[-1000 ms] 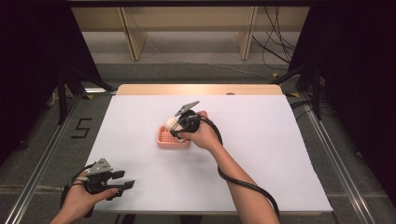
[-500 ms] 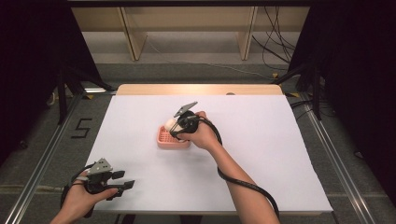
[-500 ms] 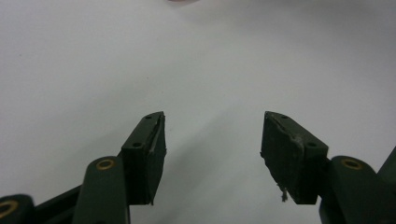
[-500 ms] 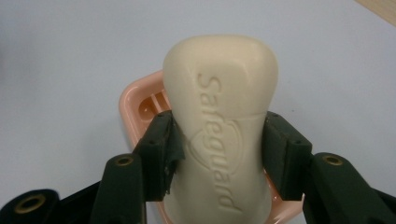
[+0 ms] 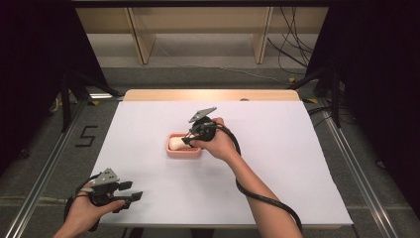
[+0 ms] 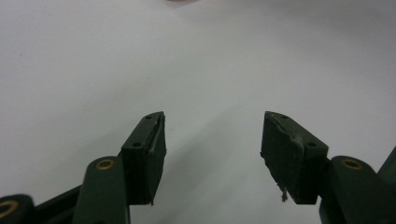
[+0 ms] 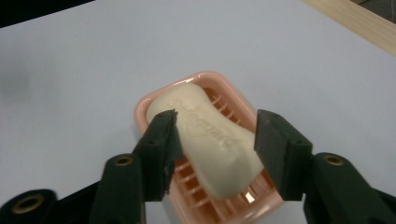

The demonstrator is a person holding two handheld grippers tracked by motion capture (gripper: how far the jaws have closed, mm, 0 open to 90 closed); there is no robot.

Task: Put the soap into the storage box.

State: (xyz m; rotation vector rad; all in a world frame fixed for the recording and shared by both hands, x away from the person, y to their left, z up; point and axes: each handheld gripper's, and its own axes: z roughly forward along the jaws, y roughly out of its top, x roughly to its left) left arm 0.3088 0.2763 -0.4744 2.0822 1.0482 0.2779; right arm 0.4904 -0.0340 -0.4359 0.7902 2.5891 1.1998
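White sheeting [image 5: 277, 163] covers the table top; a strip of bare light wood [image 5: 213, 94] shows along its far edge. Metal rails [image 5: 42, 173] run along both sides of the table, over grey floor marked with a black "5" [image 5: 85, 136]. Black curtains [image 5: 29, 59] close off left and right, and beyond the table stand pale wooden shelf uprights [image 5: 136, 34] with loose cables [image 5: 292, 44] on the floor.

Near the table's centre sits a pink soap dish [image 5: 174, 151] with a ribbed floor, holding a cream soap bar [image 7: 212, 140] that lies slanted across it.

The right gripper [image 7: 215, 135] hangs over the dish, jaws about half spread and just closing in, straddling the bar; the left pad is at its edge, the right pad stands clear.

The left gripper [image 6: 212, 140] rests at the near left corner, jaws wide apart, nothing between them but white sheet.
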